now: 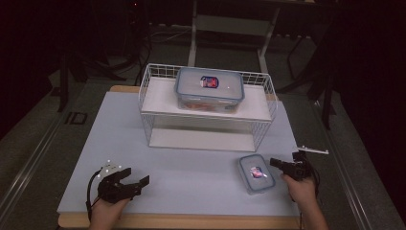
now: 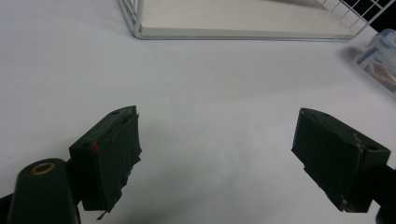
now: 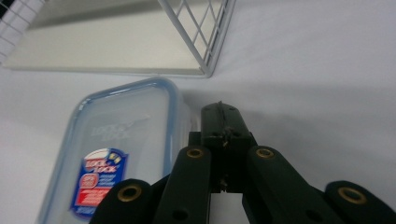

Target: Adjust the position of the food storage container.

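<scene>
A small clear container with a blue-rimmed lid and a red and blue label lies flat on the white table, front right. My right gripper sits just to its right, shut with the two jaws pressed together and nothing between them. Its tips are level with the container's far corner. My left gripper rests low over the front left of the table, open wide with only bare tabletop between its jaws. A larger container of the same kind stands on top of the white wire shelf.
The wire shelf stands at the back middle of the table with a white board at its base. In the left gripper view the small container is at the far right. The table's wooden front edge runs beneath both hands.
</scene>
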A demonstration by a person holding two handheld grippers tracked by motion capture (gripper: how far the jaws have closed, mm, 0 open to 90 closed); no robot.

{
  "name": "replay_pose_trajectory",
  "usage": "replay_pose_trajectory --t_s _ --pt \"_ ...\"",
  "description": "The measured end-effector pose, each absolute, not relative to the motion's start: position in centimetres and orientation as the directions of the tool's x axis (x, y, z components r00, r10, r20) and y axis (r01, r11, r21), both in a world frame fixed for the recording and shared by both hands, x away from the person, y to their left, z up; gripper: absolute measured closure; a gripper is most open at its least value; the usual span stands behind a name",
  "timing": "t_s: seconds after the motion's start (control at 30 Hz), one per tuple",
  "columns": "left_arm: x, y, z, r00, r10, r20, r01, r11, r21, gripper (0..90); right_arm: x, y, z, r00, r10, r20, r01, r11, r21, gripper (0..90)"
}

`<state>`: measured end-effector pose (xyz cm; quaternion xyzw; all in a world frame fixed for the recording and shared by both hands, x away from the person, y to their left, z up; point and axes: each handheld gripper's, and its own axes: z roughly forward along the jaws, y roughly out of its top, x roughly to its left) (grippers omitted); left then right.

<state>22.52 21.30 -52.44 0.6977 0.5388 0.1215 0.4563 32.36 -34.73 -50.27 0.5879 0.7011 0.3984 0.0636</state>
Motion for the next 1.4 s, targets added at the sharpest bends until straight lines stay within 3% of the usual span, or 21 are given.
replay_pose_trajectory --t_s 0.57,1.1,1.17,1.4 --pt "22.6 21.3 -52.6 0.388 0.858 -0.336 0.656 -0.001 0.754 15.5 33.8 -31.7 -50.3 -0.354 0.872 0.338 0.802 0.097 0.590 90.0" --pt "22.4 21.7 -52.6 0.382 0.858 -0.344 0.655 0.011 0.755 15.6 34.7 -20.2 -48.8 -0.617 0.744 0.257 0.685 0.347 0.641 90.0" --pt "22.3 21.8 -52.6 0.379 0.859 -0.344 0.655 0.013 0.755 15.6 34.3 -19.8 -48.6 -0.617 0.752 0.232 0.668 0.346 0.659 90.0" --pt "22.3 21.9 -52.5 0.379 0.859 -0.343 0.653 0.014 0.757 15.6 32.5 -23.3 -47.1 -0.489 0.854 0.177 0.678 0.244 0.693 90.0"
